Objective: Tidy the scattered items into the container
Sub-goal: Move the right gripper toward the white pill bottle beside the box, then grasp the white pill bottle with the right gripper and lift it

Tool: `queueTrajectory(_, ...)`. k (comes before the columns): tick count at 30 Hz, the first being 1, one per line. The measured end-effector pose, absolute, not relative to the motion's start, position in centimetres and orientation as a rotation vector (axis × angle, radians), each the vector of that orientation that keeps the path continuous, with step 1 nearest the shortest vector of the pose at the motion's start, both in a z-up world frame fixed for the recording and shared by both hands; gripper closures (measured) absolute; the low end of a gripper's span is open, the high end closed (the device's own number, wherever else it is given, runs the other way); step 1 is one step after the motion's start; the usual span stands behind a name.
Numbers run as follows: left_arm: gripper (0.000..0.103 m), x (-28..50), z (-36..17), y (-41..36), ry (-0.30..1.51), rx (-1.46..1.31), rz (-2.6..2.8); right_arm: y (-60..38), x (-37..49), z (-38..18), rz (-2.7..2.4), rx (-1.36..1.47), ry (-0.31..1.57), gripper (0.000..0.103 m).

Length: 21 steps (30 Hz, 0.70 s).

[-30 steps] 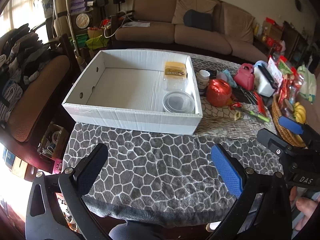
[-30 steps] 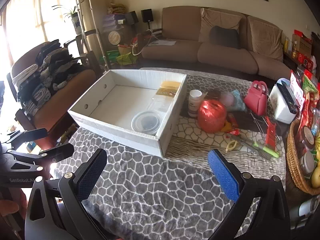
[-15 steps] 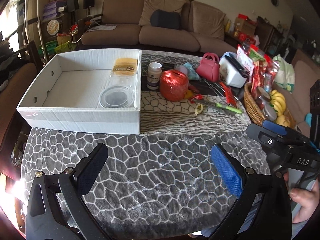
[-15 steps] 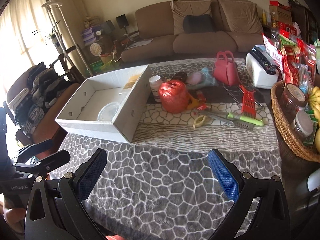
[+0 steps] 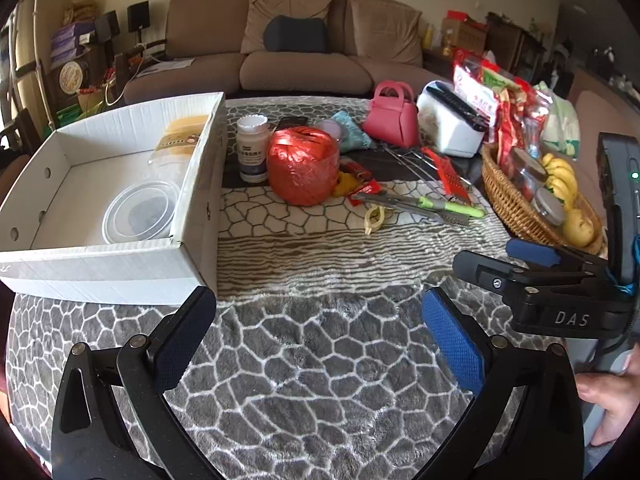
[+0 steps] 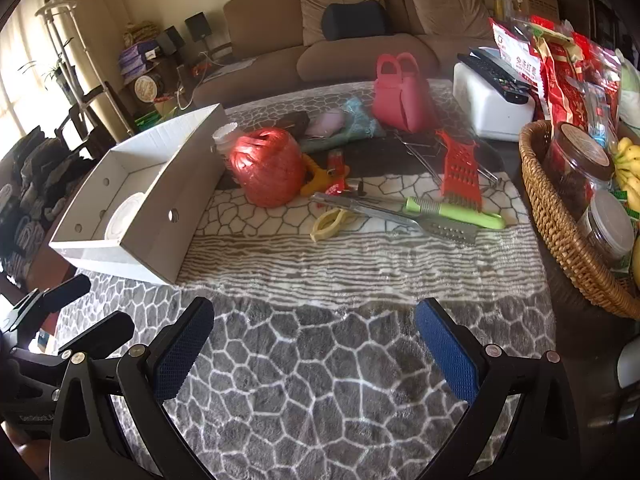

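A white cardboard box (image 5: 100, 268) (image 6: 176, 200) stands at the table's left with a clear round lid (image 5: 138, 212) and a yellow packet (image 5: 182, 136) inside. Right of it lie a red twine ball (image 5: 302, 166) (image 6: 266, 166), a white pill bottle (image 5: 252, 148), a pink handbag (image 5: 390, 118) (image 6: 400, 96), an orange grater (image 6: 460, 168), green-handled tongs (image 6: 420, 212) and a yellow clip (image 6: 330, 222). My left gripper (image 5: 318, 340) and right gripper (image 6: 314, 348) are both open and empty above the near grey cloth.
A wicker basket (image 6: 560, 240) with jars and bananas sits at the right edge. A white box with a remote (image 6: 492, 100) and red snack bags (image 6: 560, 64) stand at the back right. A sofa (image 5: 300, 52) is behind the table.
Both grippers have swung right, away from the box and toward the scattered items. Both stay open and empty.
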<state>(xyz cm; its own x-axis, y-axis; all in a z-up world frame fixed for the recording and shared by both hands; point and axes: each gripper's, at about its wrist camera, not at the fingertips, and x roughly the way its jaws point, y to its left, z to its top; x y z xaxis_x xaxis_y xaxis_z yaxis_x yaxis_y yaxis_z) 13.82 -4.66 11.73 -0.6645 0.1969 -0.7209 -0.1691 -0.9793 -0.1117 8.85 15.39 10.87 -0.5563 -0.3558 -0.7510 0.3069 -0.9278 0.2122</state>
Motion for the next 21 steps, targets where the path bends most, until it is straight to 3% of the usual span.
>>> queueTrajectory(5, 0.000, 13.6, 11.4, -5.3, -0.085, -1.050, 2.719, 15.5, 8.0, 10.2, -2.452, 1.173, -0.110, 0.000)
queueTrajectory(12, 0.000, 10.9, 12.8, -9.2, -0.342, -1.026, 2.682, 11.4, 4.2, 13.9, -2.414, 1.069, -0.044, 0.000)
queueTrajectory(17, 0.000, 8.0, 16.6, -13.9, -0.416, -0.911, 2.794, 6.6, -0.5, 17.8, -2.338, 0.959, -0.027, 0.000)
queueTrajectory(21, 0.000, 6.3, 16.3, -18.4, -0.629, -0.850, 2.833, 1.8, -5.4, 17.6, -2.289, 0.977, 0.020, 0.005)
